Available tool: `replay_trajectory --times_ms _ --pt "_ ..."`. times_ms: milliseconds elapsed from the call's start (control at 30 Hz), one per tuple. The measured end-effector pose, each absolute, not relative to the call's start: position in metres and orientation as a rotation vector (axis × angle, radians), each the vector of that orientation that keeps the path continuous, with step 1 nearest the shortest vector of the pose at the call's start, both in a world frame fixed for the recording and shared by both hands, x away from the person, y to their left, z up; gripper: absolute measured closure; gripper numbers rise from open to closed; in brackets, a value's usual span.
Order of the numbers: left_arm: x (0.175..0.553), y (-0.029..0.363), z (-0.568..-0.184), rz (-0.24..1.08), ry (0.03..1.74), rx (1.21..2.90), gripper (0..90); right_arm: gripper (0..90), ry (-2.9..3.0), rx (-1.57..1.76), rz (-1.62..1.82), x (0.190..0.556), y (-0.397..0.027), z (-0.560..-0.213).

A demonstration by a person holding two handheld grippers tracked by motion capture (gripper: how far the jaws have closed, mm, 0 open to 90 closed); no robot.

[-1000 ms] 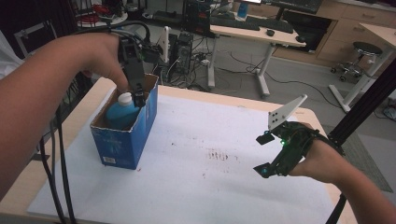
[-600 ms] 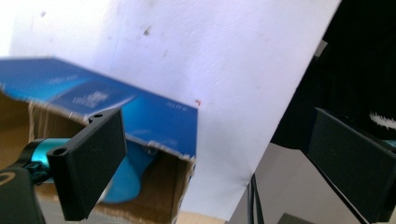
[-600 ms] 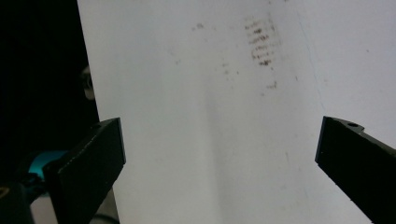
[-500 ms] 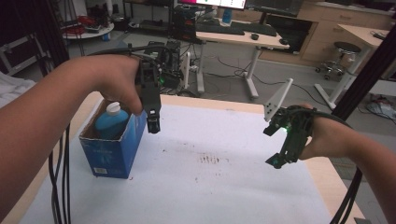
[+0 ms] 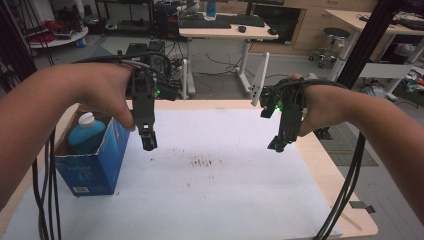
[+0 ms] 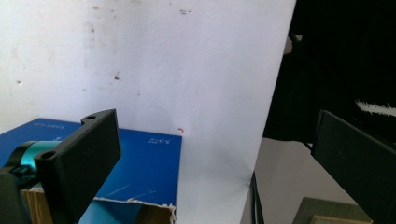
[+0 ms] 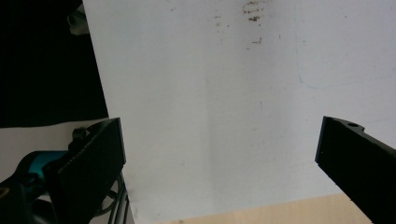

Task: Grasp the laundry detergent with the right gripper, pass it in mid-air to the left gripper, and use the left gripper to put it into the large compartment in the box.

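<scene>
White sheeting (image 5: 210, 190) covers the light wooden table (image 5: 335, 175), smudged with dark marks near its centre, and behind it sits a dim office of desks and trailing cables.

Over at nine o'clock in the high view, there's the open blue cardboard box (image 5: 95, 160) standing near the table's left edge, and inside it a blue plastic bottle with a white cap (image 5: 86, 132), upright, cap poking above the rim.

Just right of the box, the left gripper (image 5: 148, 141) hangs in the air, pointing down, held from above by the person's left hand (image 5: 107, 95). It's beside the box, apart from it, not over the opening. In the left gripper view its jaws stand wide apart with nothing between them, the box's blue side (image 6: 140, 168) showing beyond the left one.

Across to three o'clock, the right gripper (image 5: 278, 145) hovers above the sheet near the table's right edge, gripped by the right hand (image 5: 315, 107), angled down. The right gripper view shows jaws spread wide, empty, bare white sheet (image 7: 210, 107) between them.
</scene>
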State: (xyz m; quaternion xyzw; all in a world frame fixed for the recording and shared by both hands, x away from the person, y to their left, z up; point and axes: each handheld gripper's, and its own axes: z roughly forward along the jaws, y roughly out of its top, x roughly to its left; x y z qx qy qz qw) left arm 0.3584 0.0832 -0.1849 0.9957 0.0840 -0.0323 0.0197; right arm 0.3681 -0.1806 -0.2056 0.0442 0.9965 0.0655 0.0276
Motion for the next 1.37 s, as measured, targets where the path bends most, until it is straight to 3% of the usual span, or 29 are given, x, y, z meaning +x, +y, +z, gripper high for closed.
replay_trajectory --times_ms 1367 --pt "0.356 0.086 -0.194 -0.096 0.272 3.108 1.6 0.9 3.096 0.146 0.183 0.377 -0.180 -0.216"
